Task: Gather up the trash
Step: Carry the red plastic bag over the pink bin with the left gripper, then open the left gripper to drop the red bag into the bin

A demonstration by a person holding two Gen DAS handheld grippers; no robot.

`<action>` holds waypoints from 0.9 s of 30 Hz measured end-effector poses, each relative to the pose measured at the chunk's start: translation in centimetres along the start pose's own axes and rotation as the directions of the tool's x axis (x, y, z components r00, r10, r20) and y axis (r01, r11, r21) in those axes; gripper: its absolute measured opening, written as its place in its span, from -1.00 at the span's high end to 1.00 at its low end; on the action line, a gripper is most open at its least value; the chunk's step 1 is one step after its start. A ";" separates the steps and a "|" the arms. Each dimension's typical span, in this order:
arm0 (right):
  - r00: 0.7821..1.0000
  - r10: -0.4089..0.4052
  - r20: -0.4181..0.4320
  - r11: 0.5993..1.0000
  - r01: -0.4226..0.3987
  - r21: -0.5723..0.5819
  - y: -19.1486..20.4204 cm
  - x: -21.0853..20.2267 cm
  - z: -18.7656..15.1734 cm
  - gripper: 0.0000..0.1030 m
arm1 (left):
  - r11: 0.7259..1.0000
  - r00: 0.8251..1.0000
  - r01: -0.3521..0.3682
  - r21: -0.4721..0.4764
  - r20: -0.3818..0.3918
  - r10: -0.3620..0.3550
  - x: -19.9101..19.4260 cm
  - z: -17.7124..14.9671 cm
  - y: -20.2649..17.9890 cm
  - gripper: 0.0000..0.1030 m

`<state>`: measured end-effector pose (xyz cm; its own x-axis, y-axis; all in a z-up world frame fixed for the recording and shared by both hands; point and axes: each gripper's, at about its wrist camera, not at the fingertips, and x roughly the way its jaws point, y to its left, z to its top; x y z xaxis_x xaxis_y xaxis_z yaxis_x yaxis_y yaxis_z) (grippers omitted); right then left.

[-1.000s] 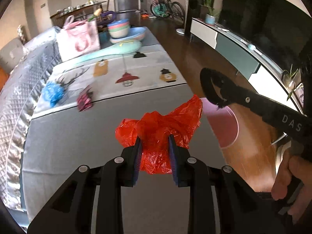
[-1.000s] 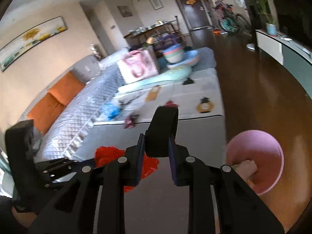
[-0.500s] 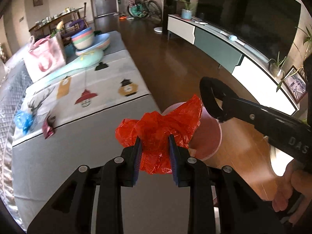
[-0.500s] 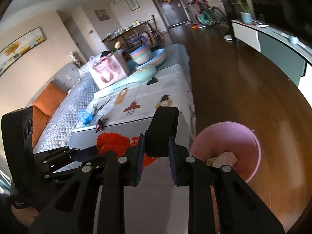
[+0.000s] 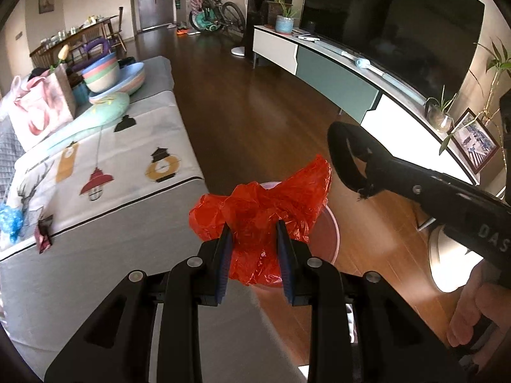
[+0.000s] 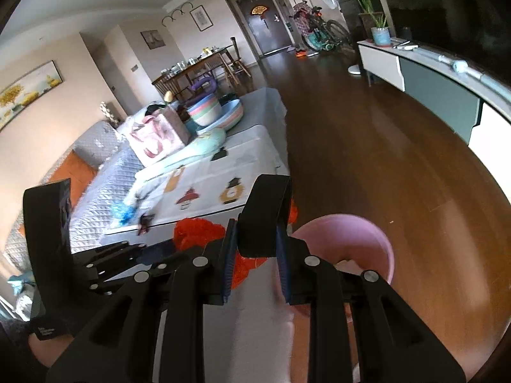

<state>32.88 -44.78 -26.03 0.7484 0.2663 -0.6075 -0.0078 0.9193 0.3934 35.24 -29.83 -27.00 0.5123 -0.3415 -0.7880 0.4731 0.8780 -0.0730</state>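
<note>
My left gripper (image 5: pixel 255 239) is shut on a crumpled red plastic bag (image 5: pixel 265 204) and holds it over the pink bin (image 5: pixel 332 233) on the wood floor beside the grey couch. My right gripper (image 6: pixel 255 239) is shut on a black strap loop (image 6: pixel 266 210); the loop also shows in the left wrist view (image 5: pixel 348 166). In the right wrist view the pink bin (image 6: pixel 367 239) holds some pale trash, and the red bag (image 6: pixel 198 233) shows behind my fingers. A blue wrapper (image 5: pixel 9 220) and a dark red wrapper (image 5: pixel 44 233) lie on the couch.
The couch (image 5: pixel 95 255) carries a printed cloth (image 5: pixel 111 159), a pink bag (image 5: pixel 41 108), a green cushion and stacked bowls (image 5: pixel 105 73). A TV stand (image 5: pixel 335 73) runs along the right wall. Bare wood floor (image 5: pixel 255 111) lies between.
Both grippers have swung right, off the couch edge. The red bag has moved from over the seat to over the pink bin. Both grips are unchanged.
</note>
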 end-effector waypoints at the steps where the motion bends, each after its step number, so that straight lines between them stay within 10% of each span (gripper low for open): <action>1: 1.000 -0.009 -0.005 1.000 0.009 -0.005 -0.4 0.3 0.2 0.54 | 1.000 1.000 0.002 -0.001 -0.003 -0.002 0.4 0.1 -0.1 0.49; 13: 0.990 -0.096 -0.106 0.993 0.102 0.060 -4.8 3.5 -0.2 0.54 | 0.992 0.987 -0.120 0.038 -0.099 0.123 6.9 0.3 -1.8 0.48; 22: 0.978 -0.078 -0.194 0.993 0.095 0.077 -6.6 6.9 -1.5 0.51 | 0.998 0.987 -0.066 0.010 -0.148 0.067 9.2 0.9 -2.5 0.24; 23: 0.976 -0.068 -0.205 0.992 0.088 0.088 -6.8 7.4 -1.7 0.43 | 0.997 0.986 -0.076 0.026 -0.144 0.079 8.8 0.9 -2.8 0.23; 25: 0.971 -0.022 -0.237 0.990 0.055 0.133 -7.4 8.2 -2.0 -0.39 | 0.996 0.990 -0.071 0.044 -0.116 0.076 7.5 0.9 -3.0 -0.04; 27: 0.974 -0.029 -0.227 0.984 0.068 0.166 -7.7 8.0 -2.1 -0.60 | 0.997 0.994 -0.064 0.040 -0.090 0.067 5.7 0.8 -2.7 -0.11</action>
<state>37.53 -49.14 -35.32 0.5785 0.2986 -0.7591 0.1534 0.8742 0.4607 37.48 -34.45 -30.83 0.4758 -0.2503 -0.8432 0.4678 0.8838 0.0016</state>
